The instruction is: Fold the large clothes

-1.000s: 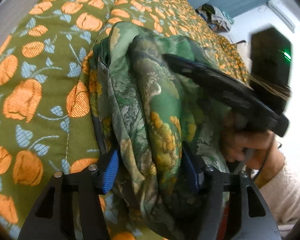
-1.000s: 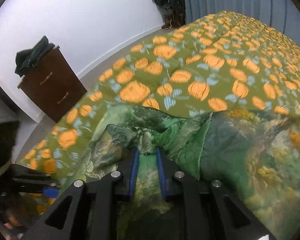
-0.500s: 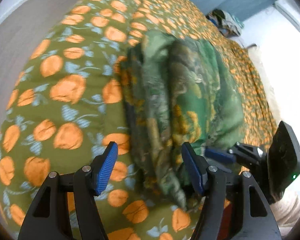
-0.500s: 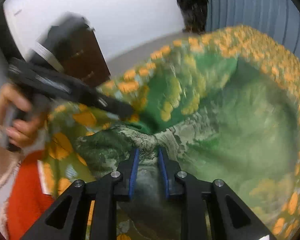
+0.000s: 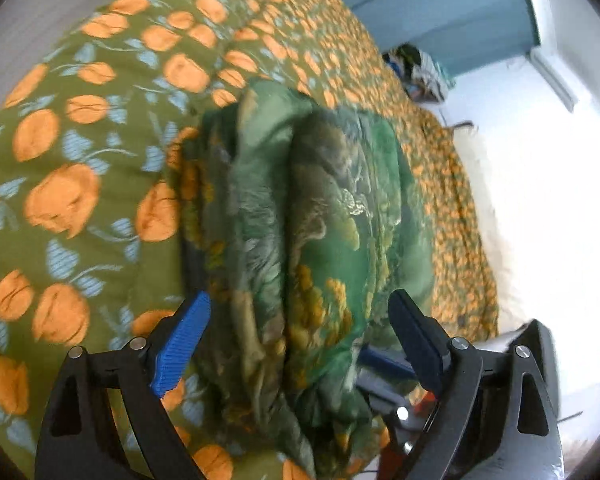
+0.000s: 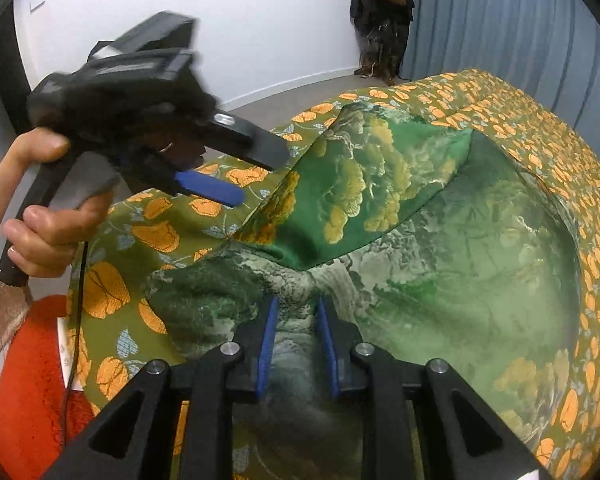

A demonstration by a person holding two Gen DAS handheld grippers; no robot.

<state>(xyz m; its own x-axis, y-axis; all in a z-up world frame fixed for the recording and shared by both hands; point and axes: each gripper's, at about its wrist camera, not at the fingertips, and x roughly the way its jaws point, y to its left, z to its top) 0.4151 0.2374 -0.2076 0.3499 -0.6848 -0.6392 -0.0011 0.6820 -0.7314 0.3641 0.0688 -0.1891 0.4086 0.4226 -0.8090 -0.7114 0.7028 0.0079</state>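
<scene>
A green silky garment (image 5: 324, 216) with a gold landscape print lies bunched lengthwise on the bed. My left gripper (image 5: 300, 328) straddles its near end. Its jaws are opening, and the blue pads (image 5: 180, 344) stand clear of the cloth on both sides. In the right wrist view the garment (image 6: 460, 264) spreads wide, with one corner folded over. My right gripper (image 6: 297, 336) is shut on a pinch of its near edge. A hand holds the left gripper (image 6: 260, 180) above the bedspread, to the left of the folded corner.
The bed's olive quilt (image 5: 80, 160) with orange flowers runs far back. Blue curtains (image 6: 520, 32) hang behind it, and dark clothes (image 6: 384, 16) hang in the corner. A clothes pile (image 5: 420, 68) sits at the bed's far end. Red fabric (image 6: 28, 380) and a cable (image 6: 74, 340) are lower left.
The left gripper has let go of the bunched garment, spread its jaws wide and pulled back a little. The right gripper, still shut, has swung across with the cloth's edge.
</scene>
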